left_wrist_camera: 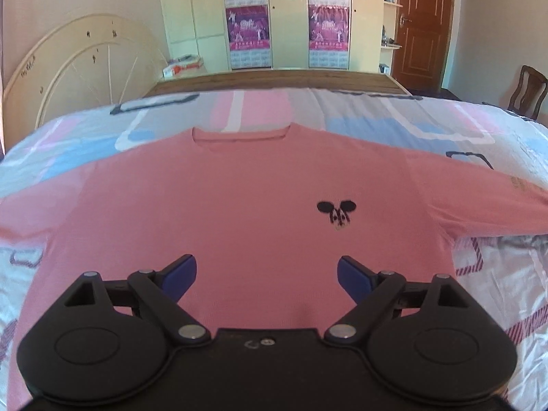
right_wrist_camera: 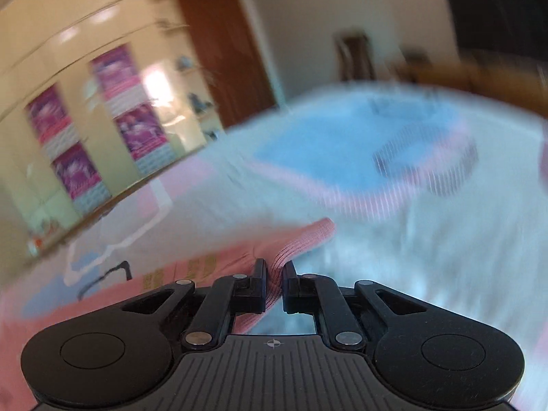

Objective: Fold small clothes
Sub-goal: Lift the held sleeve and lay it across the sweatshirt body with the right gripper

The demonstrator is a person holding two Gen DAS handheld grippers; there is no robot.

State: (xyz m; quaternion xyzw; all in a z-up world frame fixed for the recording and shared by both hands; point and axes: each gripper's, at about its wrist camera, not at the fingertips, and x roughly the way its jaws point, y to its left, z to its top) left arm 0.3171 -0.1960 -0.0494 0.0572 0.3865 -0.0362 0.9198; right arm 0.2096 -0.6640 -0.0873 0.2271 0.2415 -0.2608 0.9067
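A pink long-sleeved sweater [left_wrist_camera: 219, 205] with a small black mouse print lies flat, front up, on the bed, its collar at the far side and sleeves spread sideways. My left gripper [left_wrist_camera: 266, 277] is open and empty, hovering over the sweater's lower middle. In the blurred right wrist view, my right gripper [right_wrist_camera: 276, 274] is shut on the ribbed cuff [right_wrist_camera: 301, 239] of the sweater's sleeve, lifted slightly off the bedsheet.
The bed has a pastel patterned sheet [left_wrist_camera: 394, 120] with a wooden board [left_wrist_camera: 274, 80] at its far end. A cream wardrobe [left_wrist_camera: 284, 17] with posters, a brown door [left_wrist_camera: 423, 24], a chair [left_wrist_camera: 527, 92] and a round headboard [left_wrist_camera: 85, 68] stand beyond.
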